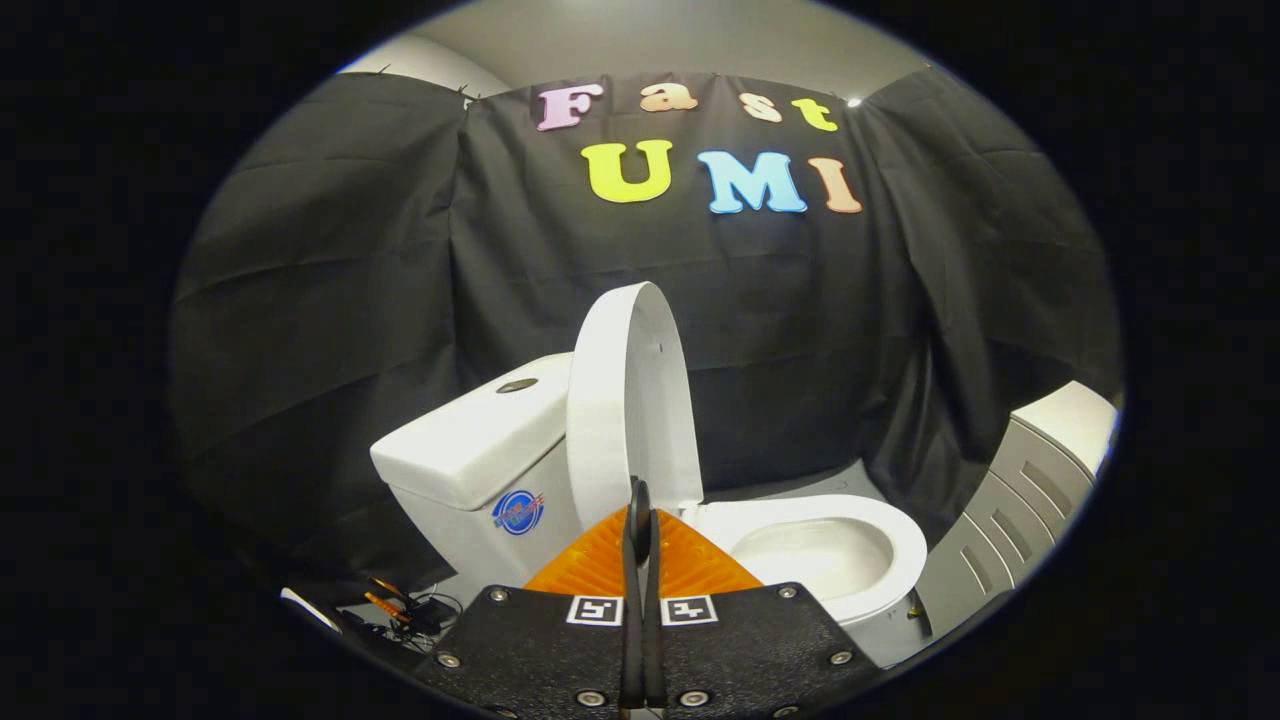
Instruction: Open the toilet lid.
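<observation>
Toilet lid [632,400] stands upright, raised off the seat [830,520] and leaning back toward the white tank [480,440], w/ the bowl [815,555] open. Hand-held gripper [640,500] sits just in front of the lid's lower edge, fingers pressed together w/ nothing between them. Grey slatted cabinet [1020,500] sits beyond the seat, cables [405,610] on the floor by the tank base.

toilet lid [630,400], 12 o'clock off my shut fingers [640,520]: smooth glossy plastic | bowl [860,520], 2 o'clock: shiny ceramic-looking glaze | tank [480,450], 10 o'clock: same gloss | my gripper [640,510] body: rough textured plate, bright metal screws | wall cloth [330,300]: matt, creased
</observation>
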The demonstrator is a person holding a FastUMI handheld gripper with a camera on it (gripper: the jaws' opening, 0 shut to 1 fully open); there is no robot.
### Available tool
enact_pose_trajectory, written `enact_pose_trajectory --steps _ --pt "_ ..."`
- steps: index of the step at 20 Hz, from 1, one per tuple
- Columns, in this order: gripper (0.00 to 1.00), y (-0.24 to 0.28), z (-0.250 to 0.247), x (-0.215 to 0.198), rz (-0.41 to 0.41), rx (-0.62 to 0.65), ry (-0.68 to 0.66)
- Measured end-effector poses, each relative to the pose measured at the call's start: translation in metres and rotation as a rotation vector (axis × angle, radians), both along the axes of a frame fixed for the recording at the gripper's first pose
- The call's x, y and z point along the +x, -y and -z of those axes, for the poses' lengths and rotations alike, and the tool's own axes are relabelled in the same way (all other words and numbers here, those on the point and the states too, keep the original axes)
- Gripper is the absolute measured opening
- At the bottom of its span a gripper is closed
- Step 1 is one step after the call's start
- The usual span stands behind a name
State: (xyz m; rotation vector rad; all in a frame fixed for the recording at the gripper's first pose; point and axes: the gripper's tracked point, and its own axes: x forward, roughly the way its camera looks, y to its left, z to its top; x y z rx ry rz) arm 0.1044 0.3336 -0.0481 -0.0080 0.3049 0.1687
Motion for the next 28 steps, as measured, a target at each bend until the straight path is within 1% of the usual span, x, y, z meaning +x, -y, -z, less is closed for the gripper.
enact_pose_trajectory --steps 7,12,16,19,21,23,24,25,28 --pt "0.0 -0.029 0.005 0.0 -0.049 -0.035 0.002" --pt "0.0 -0.041 0.003 0.0 -0.065 -0.044 0.008" --pt "0.0 -0.042 0.002 0.001 -0.066 -0.076 0.029" --pt "0.0 -0.04 0.005 0.003 -0.067 -0.06 0.031" --pt "0.0 -0.044 0.006 0.002 -0.091 -0.023 0.013" --pt "0.1 -0.049 0.007 0.0 -0.134 0.004 -0.007" --pt "0.2 -0.045 0.004 0.0 -0.132 -0.002 0.0" --pt "0.23 -0.037 -0.005 0.001 -0.12 -0.016 0.023" --pt "0.7 -0.018 -0.021 0.0 -0.093 -0.014 0.073"
